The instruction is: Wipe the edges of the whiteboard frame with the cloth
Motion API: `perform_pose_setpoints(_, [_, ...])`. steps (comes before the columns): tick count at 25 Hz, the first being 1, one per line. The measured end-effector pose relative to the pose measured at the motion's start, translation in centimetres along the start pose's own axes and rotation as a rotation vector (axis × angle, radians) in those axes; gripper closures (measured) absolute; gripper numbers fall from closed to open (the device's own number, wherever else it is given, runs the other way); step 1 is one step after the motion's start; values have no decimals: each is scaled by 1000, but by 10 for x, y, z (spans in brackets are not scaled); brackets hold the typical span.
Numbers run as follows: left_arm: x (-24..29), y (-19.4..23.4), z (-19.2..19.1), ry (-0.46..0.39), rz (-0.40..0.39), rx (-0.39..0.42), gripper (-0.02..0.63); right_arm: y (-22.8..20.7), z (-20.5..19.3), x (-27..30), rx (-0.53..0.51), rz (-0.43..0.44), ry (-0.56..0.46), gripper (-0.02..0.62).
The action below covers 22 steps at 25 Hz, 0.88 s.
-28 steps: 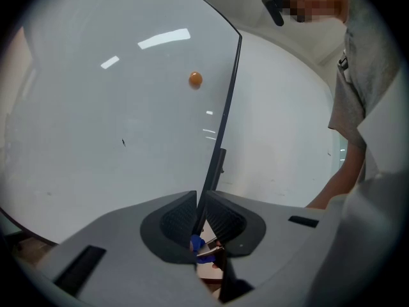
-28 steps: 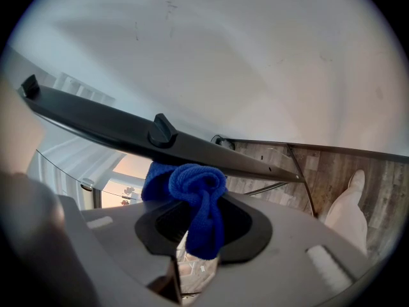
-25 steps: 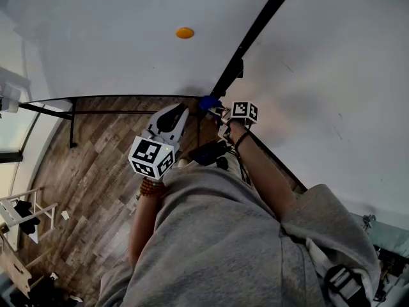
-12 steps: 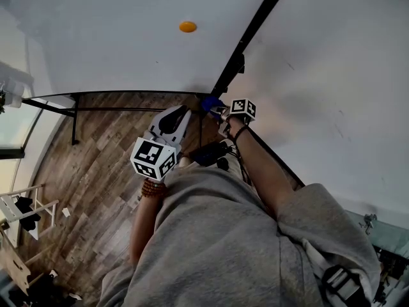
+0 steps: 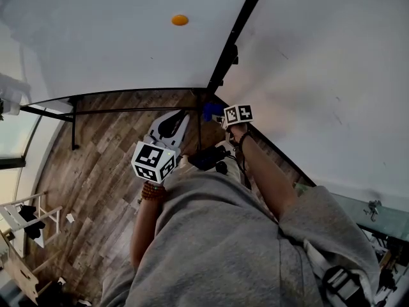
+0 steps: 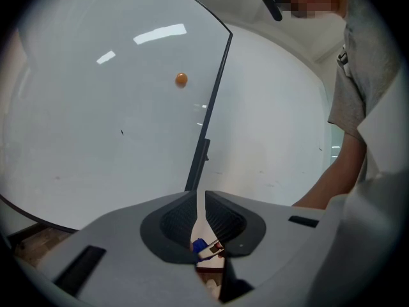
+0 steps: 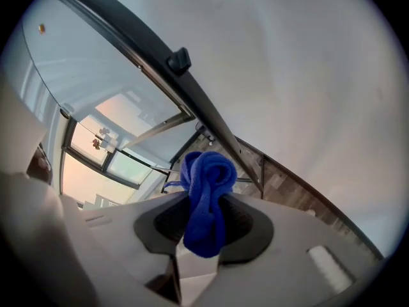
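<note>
The whiteboard (image 5: 108, 43) fills the upper left of the head view, and its black frame edge (image 5: 233, 40) runs down to a lower corner. A blue cloth (image 5: 211, 112) is bunched just below that corner, with my right gripper (image 5: 217, 114) shut on it. In the right gripper view the cloth (image 7: 206, 197) bulges out between the jaws, and the frame bar (image 7: 147, 50) slants above it without touching. My left gripper (image 5: 182, 115) hangs beside it to the left, jaws shut on nothing. The left gripper view looks up along the frame (image 6: 214, 101).
An orange magnet (image 5: 179, 20) sits on the board. A second white panel (image 5: 332, 75) stands right of the frame. A black clip (image 7: 179, 59) juts from the frame bar. Black stand bars (image 5: 73, 120) cross the wooden floor (image 5: 96, 165). Windows (image 5: 13, 130) lie at the left.
The right gripper with the cloth has slid a little lower, now under the frame's bottom corner. The head view has shifted, so the frame sits further left. The left gripper has barely moved.
</note>
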<state>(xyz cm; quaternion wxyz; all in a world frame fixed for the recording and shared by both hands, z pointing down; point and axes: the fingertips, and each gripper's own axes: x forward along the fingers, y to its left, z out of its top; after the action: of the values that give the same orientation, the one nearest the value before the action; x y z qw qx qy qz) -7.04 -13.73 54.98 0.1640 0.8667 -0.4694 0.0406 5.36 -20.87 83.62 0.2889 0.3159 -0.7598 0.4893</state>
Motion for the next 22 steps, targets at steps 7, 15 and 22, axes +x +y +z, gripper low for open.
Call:
perform_pose_setpoints(7, [-9,7,-5,12,2,24,558,24,12,-34,79,80,-221,468])
perform_pose_setpoints(15, [-13,17,5,-29,66,151,563,83,36,-80,-182,14,-368,465])
perform_pose_setpoints(22, [-8,25,23,-71,169,232,565,153,64,-128,-462,-56,-514,462])
